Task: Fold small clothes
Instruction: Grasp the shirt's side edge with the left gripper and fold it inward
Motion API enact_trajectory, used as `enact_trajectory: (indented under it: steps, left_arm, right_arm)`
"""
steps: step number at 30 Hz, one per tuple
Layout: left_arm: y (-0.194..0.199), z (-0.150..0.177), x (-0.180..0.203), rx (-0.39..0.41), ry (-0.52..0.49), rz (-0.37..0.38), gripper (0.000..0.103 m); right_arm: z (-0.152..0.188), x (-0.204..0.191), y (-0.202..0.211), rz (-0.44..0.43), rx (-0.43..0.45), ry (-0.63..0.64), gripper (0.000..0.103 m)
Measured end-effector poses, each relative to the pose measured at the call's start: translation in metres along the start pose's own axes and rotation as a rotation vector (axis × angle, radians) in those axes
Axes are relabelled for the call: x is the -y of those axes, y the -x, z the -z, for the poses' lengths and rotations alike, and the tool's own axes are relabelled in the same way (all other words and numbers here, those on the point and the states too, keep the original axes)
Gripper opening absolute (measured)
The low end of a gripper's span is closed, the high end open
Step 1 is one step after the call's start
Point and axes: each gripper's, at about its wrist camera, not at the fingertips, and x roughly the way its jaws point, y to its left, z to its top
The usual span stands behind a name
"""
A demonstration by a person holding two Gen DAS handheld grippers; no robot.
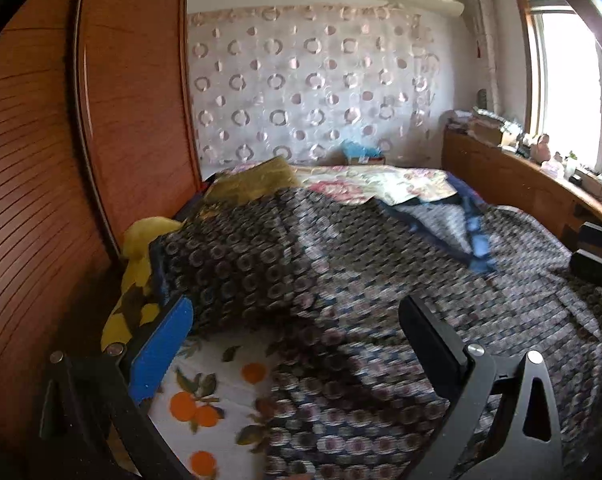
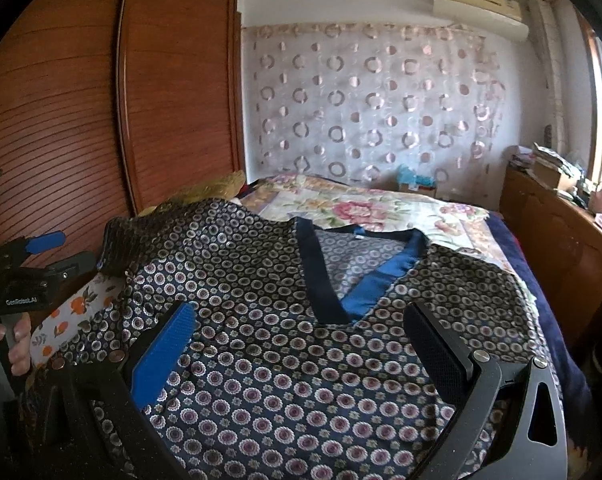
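- Seen from the left wrist, the patterned top [image 1: 341, 280] lies spread on the bed [image 1: 381, 184], ahead of and under the left gripper [image 1: 297, 344], running away toward the far wall.
  - Its fingers stand wide apart and grasp nothing.
  - A raised, folded-over edge of the cloth sits just past the blue finger pad [image 1: 161, 352], with the orange-print sheet [image 1: 205, 400] bare below it. The cloth is smeared with blur, so I would only guess this edge is a sleeve.
  - The other tool shows only as a dark sliver at the right edge.

- From the right wrist the top [image 2: 261, 360] is sharp and fills the foreground under the right gripper [image 2: 301, 344], likewise spread open and empty.
  - The V-neck [image 2: 357, 276] lies just ahead, pointing back toward the fingers, so the garment's long axis runs straight along the reach.
  - This view alone shows the left gripper [image 2: 41, 264] held in a hand [image 2: 5, 340] at the top's left edge, nearer the lifted part; that side looks best placed to take the next fold.
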Motion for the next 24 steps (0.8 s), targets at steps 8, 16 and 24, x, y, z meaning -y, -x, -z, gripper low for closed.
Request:
enact_trajectory:
  steps: [8,16,24]
  left_arm:
    - [-0.035,0.017,-0.041,-0.124,-0.029,-0.044,0.103]
    - [-0.063,0.024,-0.07,-0.222,-0.026,0.002,0.103]
    - [-0.087,0.023,-0.079,-0.293,-0.087,0.009,0.077]
  right_arm:
    - [-0.008,0.001,-0.018,-0.06,-0.059,0.041,0.103]
    - [-0.017,0.001,-0.031,-0.113,-0.118,0.073,0.103]
    - [-0.024,0.0,-0.028,-0.13,-0.119,0.094,0.103]
